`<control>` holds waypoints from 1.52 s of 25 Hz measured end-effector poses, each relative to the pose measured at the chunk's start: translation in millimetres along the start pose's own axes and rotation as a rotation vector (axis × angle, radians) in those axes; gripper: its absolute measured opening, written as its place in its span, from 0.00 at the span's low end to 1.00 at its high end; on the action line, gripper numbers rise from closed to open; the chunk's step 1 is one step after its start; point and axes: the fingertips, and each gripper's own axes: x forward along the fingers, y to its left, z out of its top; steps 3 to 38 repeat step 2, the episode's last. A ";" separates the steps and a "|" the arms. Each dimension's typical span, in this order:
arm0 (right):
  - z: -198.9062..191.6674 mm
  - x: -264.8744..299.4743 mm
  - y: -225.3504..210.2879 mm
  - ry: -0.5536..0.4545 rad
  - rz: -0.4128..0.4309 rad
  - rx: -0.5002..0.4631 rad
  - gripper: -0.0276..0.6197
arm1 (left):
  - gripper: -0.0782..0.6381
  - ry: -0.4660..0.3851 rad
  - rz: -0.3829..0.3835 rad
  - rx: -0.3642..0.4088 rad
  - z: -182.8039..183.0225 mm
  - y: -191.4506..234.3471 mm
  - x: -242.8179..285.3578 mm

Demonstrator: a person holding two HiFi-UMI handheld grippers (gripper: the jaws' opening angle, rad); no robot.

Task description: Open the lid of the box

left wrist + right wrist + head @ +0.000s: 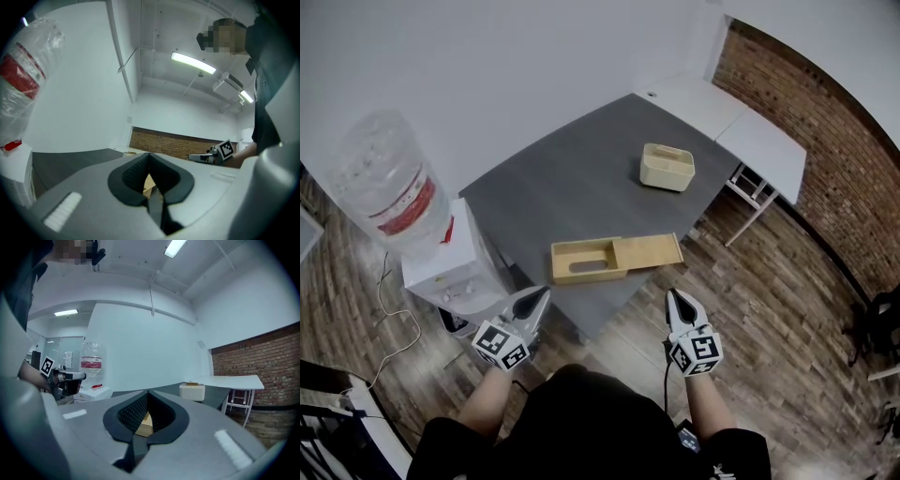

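Note:
A flat wooden box (586, 261) lies near the front edge of the grey table (553, 187). Its sliding lid (652, 251) is pushed partway out to the right, so the slotted inside shows. My left gripper (543, 293) hovers off the table edge, below and left of the box, shut and empty. To the box's lower right my right gripper (673, 294) is also shut with nothing held. A sliver of the box (149, 183) shows behind the left gripper (149, 155). The box (145, 423) likewise shows behind the right gripper (148, 393).
A cream container (667, 167) with a wooden top stands further back on the table. A water dispenser (441, 258) with a large bottle (389, 183) is against the table's left side. A white table (741, 122) and a brick wall (825, 141) are at the back right.

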 end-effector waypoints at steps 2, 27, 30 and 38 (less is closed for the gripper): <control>-0.7 0.4 0.6 0.004 -0.001 -0.002 0.04 | 0.11 0.002 -0.008 -0.003 -1.4 -0.5 1.2; -0.7 0.4 0.6 0.004 -0.001 -0.002 0.04 | 0.11 0.002 -0.008 -0.003 -1.4 -0.5 1.2; -0.7 0.4 0.6 0.004 -0.001 -0.002 0.04 | 0.11 0.002 -0.008 -0.003 -1.4 -0.5 1.2; -0.7 0.4 0.6 0.004 -0.001 -0.002 0.04 | 0.11 0.002 -0.008 -0.003 -1.4 -0.5 1.2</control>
